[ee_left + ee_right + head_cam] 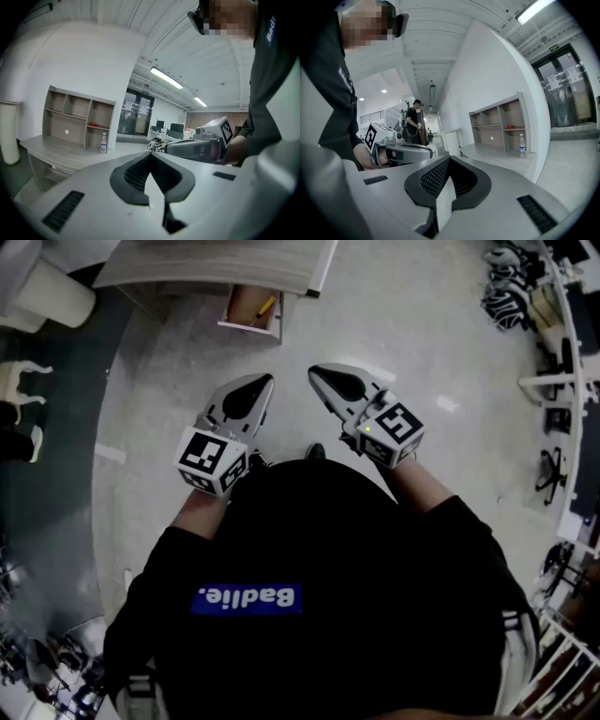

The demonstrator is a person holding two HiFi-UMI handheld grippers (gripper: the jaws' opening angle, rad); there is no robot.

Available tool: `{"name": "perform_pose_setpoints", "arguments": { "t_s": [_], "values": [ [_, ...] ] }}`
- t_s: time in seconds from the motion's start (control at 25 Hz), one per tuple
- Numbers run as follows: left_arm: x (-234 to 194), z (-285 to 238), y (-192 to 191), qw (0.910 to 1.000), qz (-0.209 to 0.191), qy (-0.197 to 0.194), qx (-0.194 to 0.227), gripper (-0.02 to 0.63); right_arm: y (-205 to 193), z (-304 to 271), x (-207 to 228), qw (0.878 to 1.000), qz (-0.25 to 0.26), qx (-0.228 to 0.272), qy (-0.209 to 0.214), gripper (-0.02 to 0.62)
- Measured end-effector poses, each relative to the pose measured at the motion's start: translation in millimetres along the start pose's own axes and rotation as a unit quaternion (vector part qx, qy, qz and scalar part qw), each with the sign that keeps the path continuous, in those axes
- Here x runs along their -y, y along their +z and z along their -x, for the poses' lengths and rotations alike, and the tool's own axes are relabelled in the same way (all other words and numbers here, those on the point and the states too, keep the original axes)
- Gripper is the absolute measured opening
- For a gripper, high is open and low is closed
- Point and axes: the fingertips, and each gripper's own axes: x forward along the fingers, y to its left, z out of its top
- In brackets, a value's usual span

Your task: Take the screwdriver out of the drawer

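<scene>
Out ahead on the floor, below the worktop (216,263) edge, the open drawer (249,329) is holding the yellow-handled screwdriver (265,307), while the left gripper (264,382) and right gripper (316,372) are hovering well apart from it, jaws together, both empty.

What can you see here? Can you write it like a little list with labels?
desk: at the top of the head view
drawer: pulled open from the desk
screwdriver: yellow handle, lying in the drawer
left gripper: shut, empty, held short of the drawer
right gripper: shut, empty, beside the left gripper
bottle: standing on the desk by the shelves
</scene>
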Motion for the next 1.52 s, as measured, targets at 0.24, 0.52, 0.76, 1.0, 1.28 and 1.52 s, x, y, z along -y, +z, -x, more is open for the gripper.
{"name": "perform_pose_setpoints", "arguments": {
  "t_s": [0.24, 0.52, 0.76, 1.0, 1.28, 1.52],
  "values": [
    [-0.5, 1.1, 0.1, 1.0000, 0.000, 0.001, -0.002, 0.002, -0.2, -0.1, -0.4, 1.000, -0.003, -0.005, -0.004, 0.031],
    [1.8, -2.8, -0.9, 1.0000, -0.002, 0.001, -0.003, 0.002, -0.5, 1.5, 3.7, 1.000, 0.006, 0.003, -0.002, 0.031],
    [-1.8, -4.8, -1.4, 1.0000, 0.000, 0.001, -0.005, 0.002, -1.8, -2.5, 6.9, 1.000, 0.005, -0.002, -0.001, 0.031],
    [-2.5, -12.2, -4.0, 1.0000, 0.005, 0.004, -0.008, 0.002, -2.5, -0.3, 15.1, 1.000, 0.001, 0.000, -0.002, 0.031],
    [0.3, -23.5, 0.8, 0.9998, 0.002, 0.017, -0.007, 0.002, 3.2, 8.5, 27.4, 1.000, 0.001, 0.006, 0.003, 0.031],
    [7.1, -38.2, 4.3, 0.9996, 0.003, 0.027, -0.004, 0.002, 5.7, 22.4, 42.0, 1.000, 0.003, 0.006, 0.012, 0.031]
  ]
}}
